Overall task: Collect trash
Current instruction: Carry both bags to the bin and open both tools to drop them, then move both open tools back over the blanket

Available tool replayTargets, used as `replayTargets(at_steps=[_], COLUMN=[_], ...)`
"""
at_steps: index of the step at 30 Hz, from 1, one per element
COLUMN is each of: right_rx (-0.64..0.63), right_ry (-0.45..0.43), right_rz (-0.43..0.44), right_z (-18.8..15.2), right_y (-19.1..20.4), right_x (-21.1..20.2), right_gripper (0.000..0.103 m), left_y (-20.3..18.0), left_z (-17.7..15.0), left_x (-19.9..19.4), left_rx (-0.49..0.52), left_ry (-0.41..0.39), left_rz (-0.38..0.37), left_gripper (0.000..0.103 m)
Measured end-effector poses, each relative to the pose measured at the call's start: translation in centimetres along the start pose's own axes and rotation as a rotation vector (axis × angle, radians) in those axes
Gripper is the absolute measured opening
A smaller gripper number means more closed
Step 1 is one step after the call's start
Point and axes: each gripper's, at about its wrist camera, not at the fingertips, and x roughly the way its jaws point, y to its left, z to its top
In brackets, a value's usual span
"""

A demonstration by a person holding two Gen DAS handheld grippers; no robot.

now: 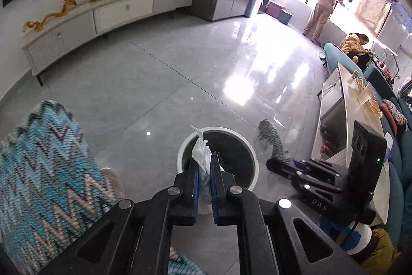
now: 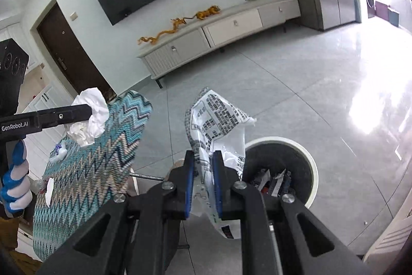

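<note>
My left gripper (image 1: 204, 163) is shut on a crumpled white tissue (image 1: 201, 150) and holds it above the near rim of a round white-rimmed trash bin (image 1: 253, 153) on the floor. In the right wrist view the left gripper (image 2: 90, 111) shows at the left with the tissue (image 2: 96, 105) in it. My right gripper (image 2: 203, 159) is shut on a printed plastic wrapper (image 2: 216, 117), held up just left of the bin (image 2: 311, 161). The bin holds several pieces of trash (image 2: 273, 181). The right gripper (image 1: 270, 163) also shows in the left wrist view, beside the bin.
A stool with a teal zigzag cushion (image 1: 43, 172) stands left of the bin; it carries small scraps (image 2: 59, 152). A low coffee table (image 1: 347, 105) and teal sofa (image 1: 396, 172) are at the right. A TV cabinet (image 2: 231, 27) lines the far wall. Two people are at the far right.
</note>
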Motion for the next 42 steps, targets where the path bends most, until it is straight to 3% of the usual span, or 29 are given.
replayTargets(at_steps=[6, 10, 13, 15, 17, 19, 20, 22, 23, 26, 32, 36, 42], right_rx=[0.125, 0.180, 0.214, 0.228, 0.230, 0.233, 0.235, 0.236, 0.236, 0.233, 0.177, 0.115, 0.006], right_ry=[0.078, 0.120, 0.140, 0.157, 0.179, 0.198, 0.201, 0.196, 0.192, 0.190, 0.136, 0.068, -0.054], right_rz=[-0.038, -0.065, -0.068, -0.080, -0.107, -0.131, -0.133, -0.142, -0.145, -0.155, -0.178, -0.206, -0.195], right_z=[-1.7, -2.7, -3.4, -3.7, -4.0, -4.2, -4.2, -4.1, -3.9, -3.8, -2.7, -1.2, 1.0], right_y=[-5.4, -8.2, -9.5, -10.1, -10.4, -10.8, -11.0, -11.0, -11.0, -10.9, -9.1, -6.9, -1.7], right_x=[5.5, 8.5, 10.1, 11.2, 12.0, 12.6, 12.9, 13.0, 13.2, 13.3, 10.4, 6.4, -0.9], right_gripper=[0.013, 0.015, 0.016, 0.016, 0.018, 0.024, 0.025, 0.048, 0.051, 0.052, 0.052, 0.052, 0.052], left_y=[-1.1, -0.7, -0.4, 0.0, 0.2, 0.5, 0.6, 0.6, 0.7, 0.6, -0.9, -1.5, -2.0], left_z=[0.6, 0.2, 0.1, 0.1, 0.1, 0.1, 0.0, -0.2, -0.2, -0.3, -0.3, -1.6, -4.3], left_x=[8.9, 12.6, 15.0, 15.8, 16.4, 16.3, 16.0, 14.9, 14.5, 12.2, 5.4, 0.4, -6.5], left_rx=[-0.020, -0.048, -0.066, -0.090, -0.114, -0.125, -0.125, -0.124, -0.124, -0.116, -0.060, -0.032, 0.014], left_ry=[0.098, 0.138, 0.167, 0.173, 0.180, 0.171, 0.165, 0.146, 0.135, 0.088, -0.091, -0.195, -0.253], left_rz=[-0.040, -0.054, -0.059, -0.066, -0.082, -0.095, -0.106, -0.116, -0.115, -0.098, -0.032, -0.023, -0.007], left_gripper=[0.009, 0.011, 0.019, 0.028, 0.047, 0.051, 0.051, 0.051, 0.051, 0.051, 0.051, 0.051, 0.052])
